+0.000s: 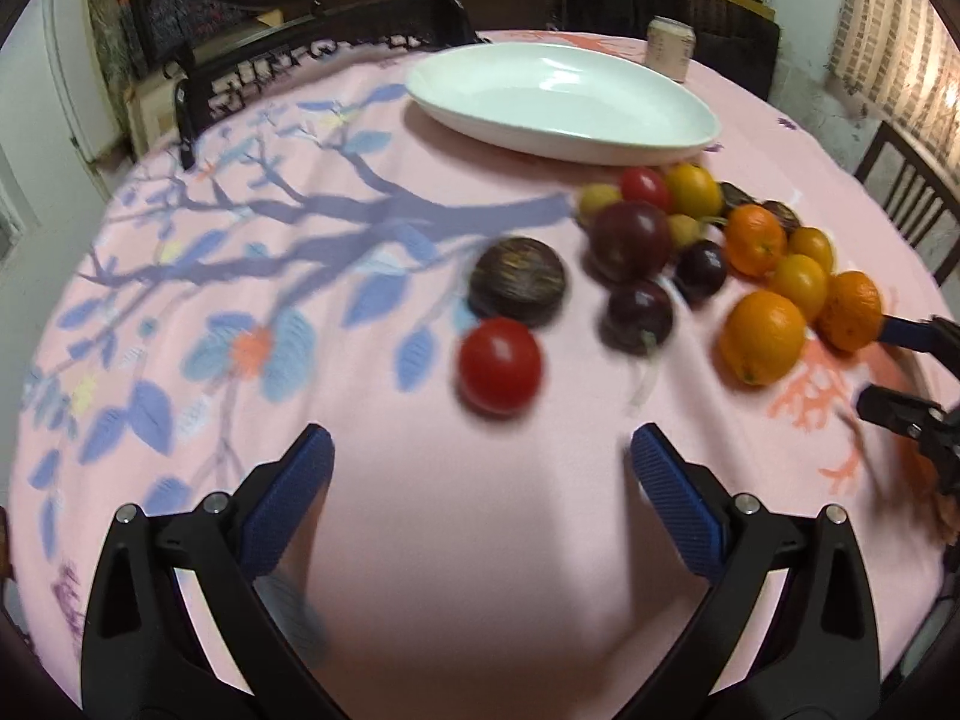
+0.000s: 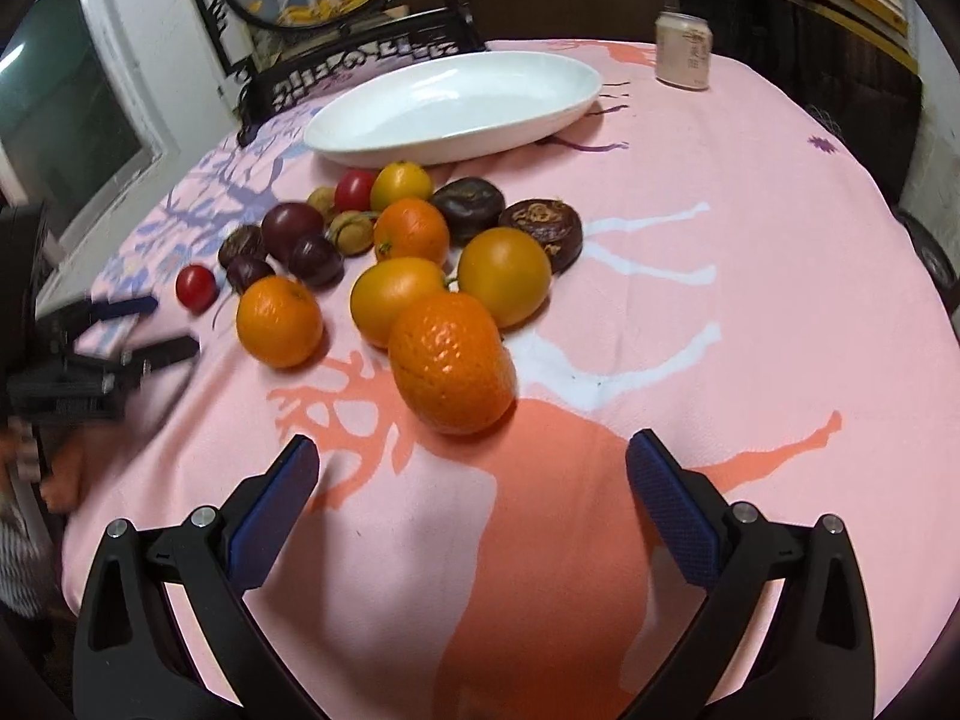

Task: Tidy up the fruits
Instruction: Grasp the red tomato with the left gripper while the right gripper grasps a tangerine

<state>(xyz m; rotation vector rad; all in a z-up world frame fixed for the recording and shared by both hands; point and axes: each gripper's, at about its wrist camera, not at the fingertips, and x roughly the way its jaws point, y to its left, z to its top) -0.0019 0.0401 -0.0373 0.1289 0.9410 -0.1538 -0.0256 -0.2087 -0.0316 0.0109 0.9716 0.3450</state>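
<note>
A pile of fruit lies on the pink tablecloth in front of a white oval dish (image 1: 564,99) (image 2: 456,105). My left gripper (image 1: 480,462) is open and empty, a little short of a red tomato (image 1: 499,365) and a dark brown fruit (image 1: 517,282). My right gripper (image 2: 471,468) is open and empty, just short of a bumpy orange (image 2: 451,363). Behind that orange lie yellow-orange fruits (image 2: 504,276), a smooth orange (image 2: 279,321), dark plums (image 2: 293,231) and a small tomato (image 2: 195,286). The right gripper shows in the left wrist view (image 1: 900,366), the left gripper in the right wrist view (image 2: 156,327).
A drinks can (image 2: 683,51) (image 1: 671,48) stands behind the dish at the table's far edge. Dark chairs (image 1: 312,60) stand at the far side, another chair (image 1: 912,192) at the right. The round table (image 2: 780,240) drops off on all sides.
</note>
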